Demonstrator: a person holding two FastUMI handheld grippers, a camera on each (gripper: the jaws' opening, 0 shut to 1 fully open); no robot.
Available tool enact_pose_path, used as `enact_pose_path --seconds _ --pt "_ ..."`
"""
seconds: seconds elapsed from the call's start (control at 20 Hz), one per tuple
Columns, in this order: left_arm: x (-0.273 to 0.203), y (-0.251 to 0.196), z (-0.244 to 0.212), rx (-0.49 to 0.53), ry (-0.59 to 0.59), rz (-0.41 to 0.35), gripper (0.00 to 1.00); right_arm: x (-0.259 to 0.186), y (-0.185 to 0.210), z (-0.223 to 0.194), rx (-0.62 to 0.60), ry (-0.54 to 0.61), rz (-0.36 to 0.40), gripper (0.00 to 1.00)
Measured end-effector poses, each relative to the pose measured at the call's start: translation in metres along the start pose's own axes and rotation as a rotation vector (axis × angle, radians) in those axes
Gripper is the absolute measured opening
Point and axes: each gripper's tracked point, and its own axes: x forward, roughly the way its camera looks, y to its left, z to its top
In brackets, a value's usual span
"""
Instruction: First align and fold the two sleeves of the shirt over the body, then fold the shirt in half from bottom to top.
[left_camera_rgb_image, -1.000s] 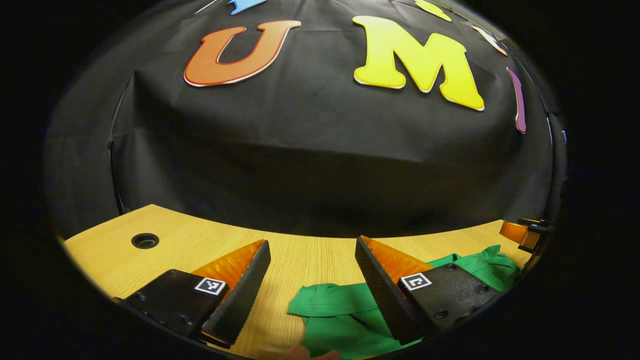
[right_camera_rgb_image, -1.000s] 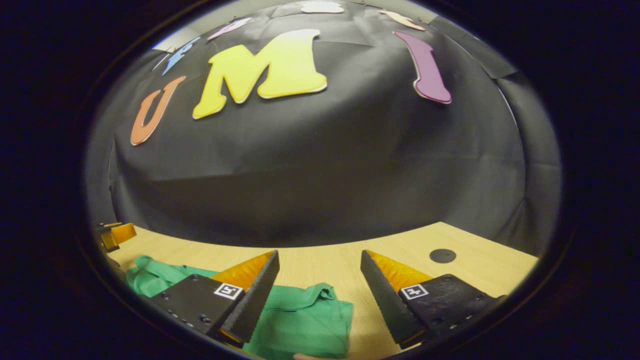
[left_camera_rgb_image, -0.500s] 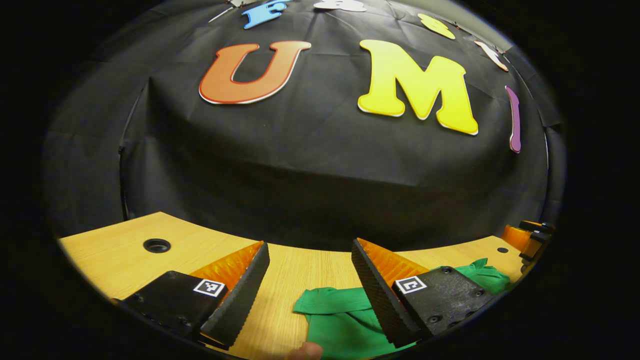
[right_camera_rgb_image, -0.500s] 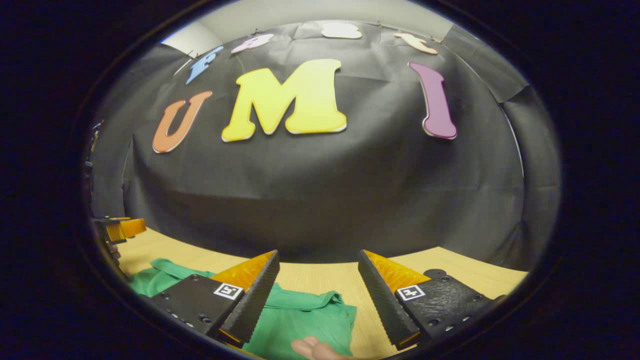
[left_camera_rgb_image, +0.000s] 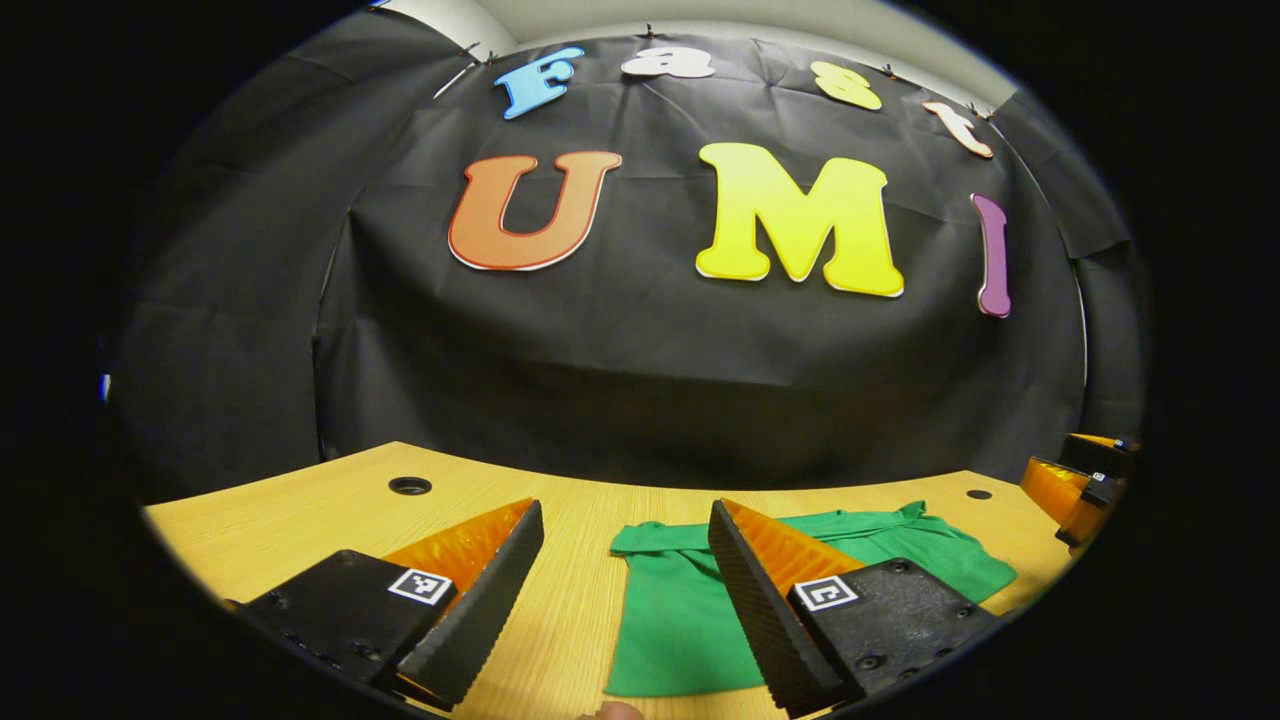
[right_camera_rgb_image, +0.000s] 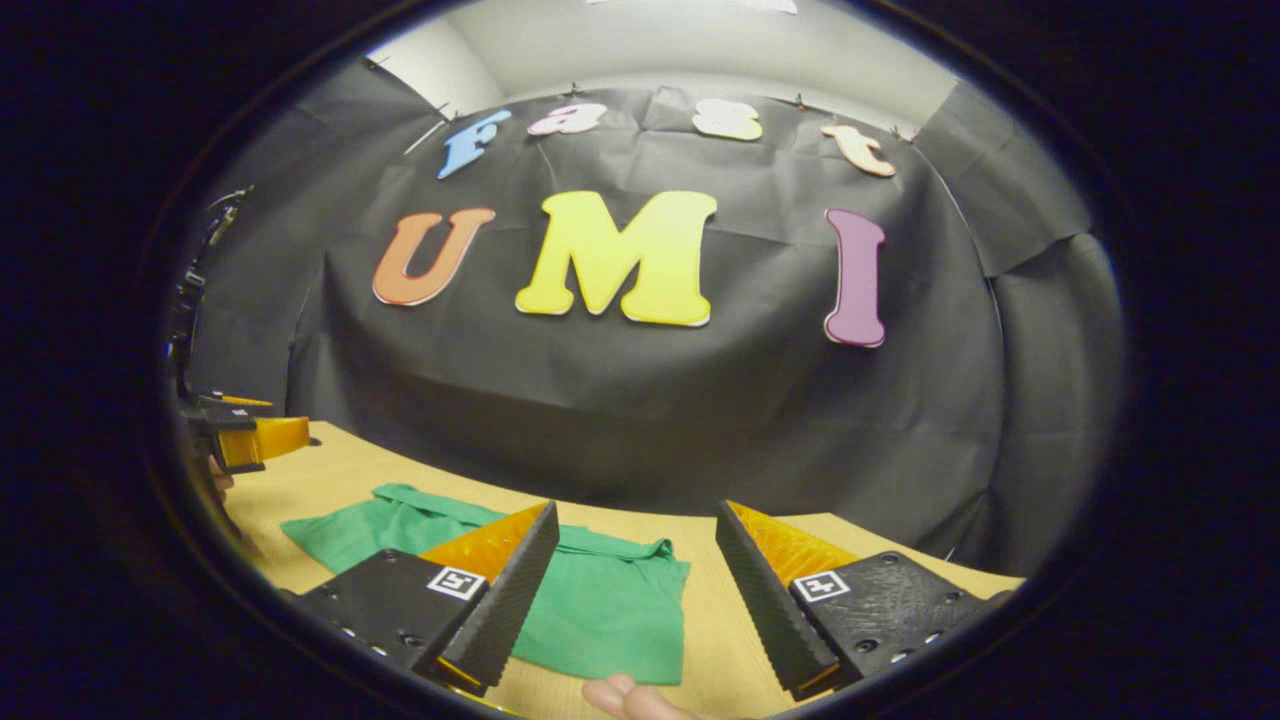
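Green shirt (left_camera_rgb_image: 680, 610) lies folded on the wooden table (left_camera_rgb_image: 300, 510), partly hidden behind my left gripper (left_camera_rgb_image: 625, 600) and right gripper (right_camera_rgb_image: 635, 600), both wide open, empty.

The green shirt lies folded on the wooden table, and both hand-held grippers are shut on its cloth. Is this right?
Not quite. The green shirt lies folded on the wooden table, but the left hand-held gripper and the right hand-held gripper are both open, holding nothing. The left gripper view and the right gripper view show this.
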Motion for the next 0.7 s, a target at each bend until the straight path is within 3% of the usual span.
enact_pose_path --seconds 0.15,0.3,0.35,0.4,0.7 --pt "-0.058 -0.011 0.018 -0.025 -0.018 -0.002 1.0 -0.052 -0.008 0.006 -0.013 0.03 -0.017 0.95" --pt "-0.117 -0.021 0.039 0.03 -0.023 0.012 1.0 -0.11 -0.016 0.03 -0.015 0.025 -0.014 0.96" --pt "-0.139 -0.027 0.046 0.036 -0.015 0.005 0.92 -0.129 -0.021 0.039 -0.001 0.023 -0.004 0.95" --pt "-0.16 -0.032 0.053 0.038 -0.01 0.003 1.0 -0.148 -0.025 0.051 0.017 0.022 0.005 0.95" --pt "-0.262 -0.07 0.092 0.064 0.028 -0.037 1.0 -0.25 -0.065 0.097 0.068 0.041 -0.026 0.95"
